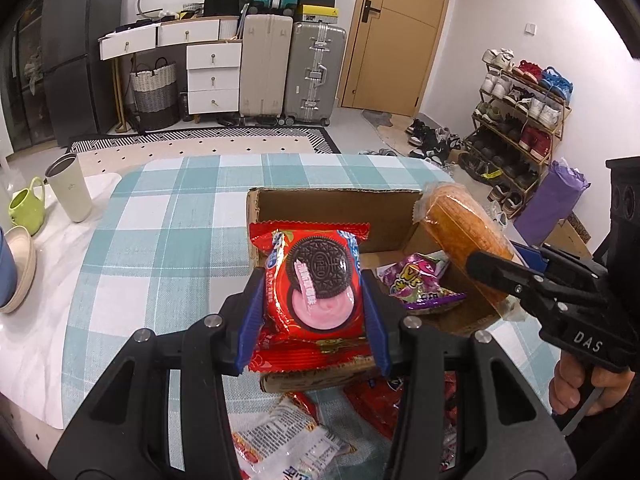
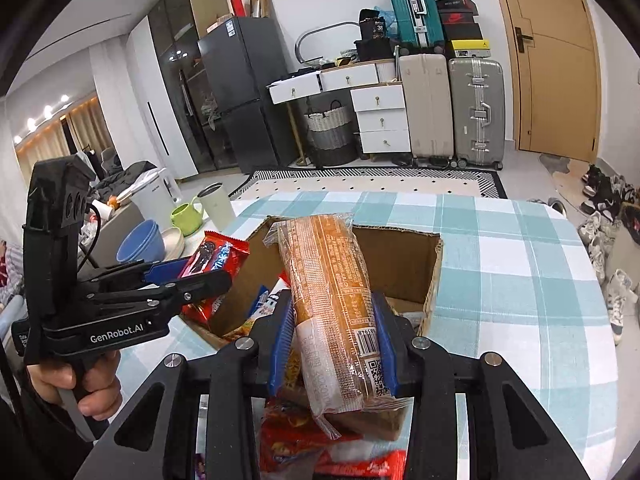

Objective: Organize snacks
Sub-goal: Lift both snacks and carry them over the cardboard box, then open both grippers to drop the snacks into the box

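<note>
My left gripper (image 1: 314, 304) is shut on a red Oreo packet (image 1: 314, 292) and holds it above the near left edge of an open cardboard box (image 1: 332, 210). It also shows in the right wrist view (image 2: 218, 258). My right gripper (image 2: 332, 336) is shut on a long orange bread packet (image 2: 328, 276) and holds it over the box (image 2: 400, 264). The bread packet shows at the right in the left wrist view (image 1: 460, 236). A purple snack packet (image 1: 420, 280) lies inside the box.
Several loose snack packets (image 1: 292, 444) lie on the checked tablecloth (image 1: 168, 240) below the grippers. A white tumbler (image 1: 70, 188), a green mug (image 1: 26, 208) and stacked bowls (image 1: 20, 268) stand at the table's left. Suitcases, drawers and a shoe rack stand behind.
</note>
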{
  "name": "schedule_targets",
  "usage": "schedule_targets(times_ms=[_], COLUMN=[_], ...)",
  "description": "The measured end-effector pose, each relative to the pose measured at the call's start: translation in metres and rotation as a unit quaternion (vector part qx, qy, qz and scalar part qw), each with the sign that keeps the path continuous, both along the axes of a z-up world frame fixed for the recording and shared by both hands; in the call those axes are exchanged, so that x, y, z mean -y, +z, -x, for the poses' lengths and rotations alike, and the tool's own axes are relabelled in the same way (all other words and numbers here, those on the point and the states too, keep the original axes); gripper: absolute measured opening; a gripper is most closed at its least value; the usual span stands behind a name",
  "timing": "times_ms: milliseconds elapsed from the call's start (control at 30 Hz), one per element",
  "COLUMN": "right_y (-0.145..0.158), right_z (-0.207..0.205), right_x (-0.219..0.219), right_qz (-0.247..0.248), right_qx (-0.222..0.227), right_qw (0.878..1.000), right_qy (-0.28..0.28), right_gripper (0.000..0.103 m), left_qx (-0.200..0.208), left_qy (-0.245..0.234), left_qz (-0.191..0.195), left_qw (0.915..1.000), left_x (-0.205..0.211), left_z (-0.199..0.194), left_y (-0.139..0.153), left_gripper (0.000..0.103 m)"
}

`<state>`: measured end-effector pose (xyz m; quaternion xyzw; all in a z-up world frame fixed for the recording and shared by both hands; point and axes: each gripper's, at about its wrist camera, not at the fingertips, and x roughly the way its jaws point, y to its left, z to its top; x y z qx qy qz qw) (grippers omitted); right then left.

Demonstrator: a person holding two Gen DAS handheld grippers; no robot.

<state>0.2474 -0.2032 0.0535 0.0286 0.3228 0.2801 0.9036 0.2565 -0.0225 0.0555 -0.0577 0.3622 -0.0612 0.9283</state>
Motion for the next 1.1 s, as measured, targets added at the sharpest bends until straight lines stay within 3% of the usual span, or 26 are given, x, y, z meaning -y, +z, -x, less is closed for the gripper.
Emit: schedule_targets(times_ms=[500, 867, 1100], right_y=[-0.014, -0.03, -0.026], right_z=[-0.033, -0.052, -0.045], right_x=[-0.019, -0.03, -0.033], right_qz=[0.008, 0.024, 0.021], right_qx=[-0.013, -0.029, -0.016], right_qw=[1.0, 0.999, 0.999], right_qy=[0.013, 0.014, 0.027], right_gripper=[0.037, 0.037, 0.039], left_qx=[-0.021, -0.023, -0.025], left_qy=[-0.008, -0.009, -0.016], left_qz=[-0.011, -0.042, -0.03], left_qw=[0.9997, 0.9988, 0.9991], left_x=[0.005, 0.013, 0.012], left_z=[-0.047, -0.05, -0.048], left_y=[-0.027, -0.033, -0.032], left_gripper=[0.042, 0.043, 0.043])
